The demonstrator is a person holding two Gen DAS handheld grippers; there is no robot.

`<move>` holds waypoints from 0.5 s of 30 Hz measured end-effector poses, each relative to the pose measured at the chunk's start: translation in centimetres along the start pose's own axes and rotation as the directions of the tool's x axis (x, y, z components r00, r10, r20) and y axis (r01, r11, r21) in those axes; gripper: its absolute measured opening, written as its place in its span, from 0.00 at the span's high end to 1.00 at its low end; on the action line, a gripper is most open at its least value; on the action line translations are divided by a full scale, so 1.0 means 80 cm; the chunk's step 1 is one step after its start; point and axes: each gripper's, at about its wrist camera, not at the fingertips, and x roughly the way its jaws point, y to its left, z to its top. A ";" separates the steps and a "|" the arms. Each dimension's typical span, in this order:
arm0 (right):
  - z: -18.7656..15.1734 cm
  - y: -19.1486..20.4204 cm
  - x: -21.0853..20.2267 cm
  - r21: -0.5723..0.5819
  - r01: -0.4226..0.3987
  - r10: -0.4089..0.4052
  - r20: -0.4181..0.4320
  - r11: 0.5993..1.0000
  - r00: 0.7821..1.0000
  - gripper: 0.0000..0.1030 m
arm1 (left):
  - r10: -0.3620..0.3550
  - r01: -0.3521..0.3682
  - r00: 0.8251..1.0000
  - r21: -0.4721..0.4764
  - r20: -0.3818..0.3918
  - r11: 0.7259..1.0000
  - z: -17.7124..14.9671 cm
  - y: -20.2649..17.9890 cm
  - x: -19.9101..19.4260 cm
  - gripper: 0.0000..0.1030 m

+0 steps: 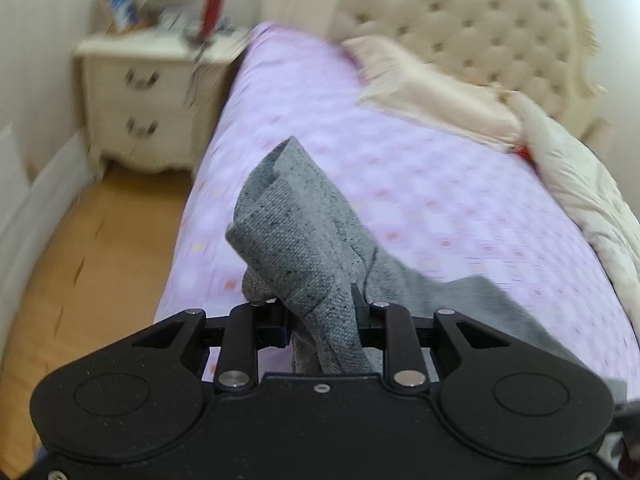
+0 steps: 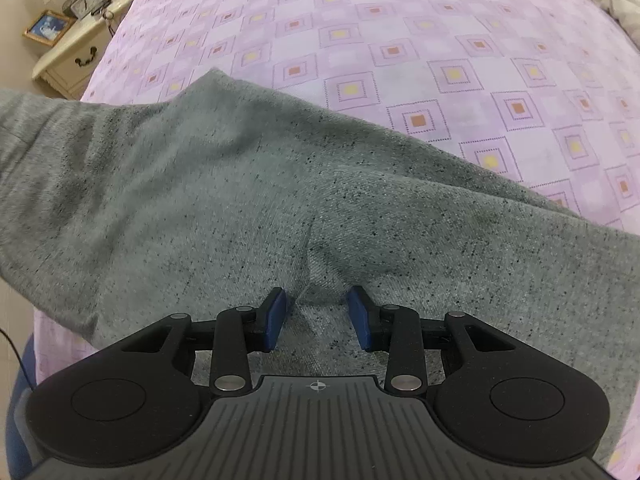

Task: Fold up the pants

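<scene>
The left tool (image 1: 320,320) grips a bunched end of the grey pants (image 2: 248,200), lifted over the bed (image 2: 400,40). The right tool (image 2: 318,316), released, presses the spread cloth. Soft, limp knit: best pinched at hems.

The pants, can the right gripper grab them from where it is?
Probably yes. The right gripper sits open right over the gray pants on the bed, and nothing lies between.
</scene>
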 end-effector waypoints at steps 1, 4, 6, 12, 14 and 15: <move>0.000 -0.001 0.000 0.007 -0.004 0.004 0.001 1.000 1.000 0.65 | -0.011 0.010 1.000 0.033 0.019 0.999 0.002 -0.012 -0.009 0.69; 0.000 -0.004 0.000 0.030 -0.018 0.018 0.007 0.999 1.000 0.65 | -0.046 0.038 0.997 0.124 0.060 0.992 0.006 -0.048 -0.030 0.69; 0.000 -0.009 -0.001 0.050 -0.034 0.033 0.014 0.998 0.999 0.66 | -0.073 0.058 0.994 0.178 0.080 0.982 0.006 -0.074 -0.039 0.69; 0.001 -0.038 -0.028 0.159 -0.141 0.124 0.110 0.977 0.986 0.69 | -0.162 0.126 0.983 0.316 0.087 0.940 -0.003 -0.152 -0.054 0.69; -0.003 -0.049 -0.050 0.166 -0.147 0.118 0.173 0.975 0.978 0.69 | -0.191 0.148 0.978 0.373 0.079 0.916 -0.012 -0.183 -0.055 0.69; -0.005 -0.056 -0.060 0.167 -0.127 0.094 0.194 0.978 0.977 0.69 | -0.204 0.159 0.976 0.394 0.073 0.905 -0.017 -0.196 -0.055 0.69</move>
